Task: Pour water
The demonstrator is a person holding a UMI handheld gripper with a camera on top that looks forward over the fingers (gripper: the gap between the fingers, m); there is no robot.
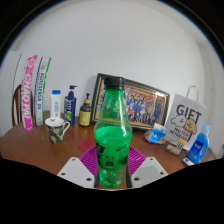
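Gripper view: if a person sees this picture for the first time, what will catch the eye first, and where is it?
The green bottle with a black cap stands out first, upright between the gripper's fingers, whose pink pads press on its lower part. Behind it a framed photo leans against the wall, and a white gift bag stands to its right. A mug sits on the wooden table to the bottle's left.

— What do we have underneath it all?
— We see a brown wooden table [30, 150]. On it stand a mug [57, 128], a white bottle [56, 103], a blue bottle [71, 104], a framed photo [143, 103] and a gift bag [185, 117].
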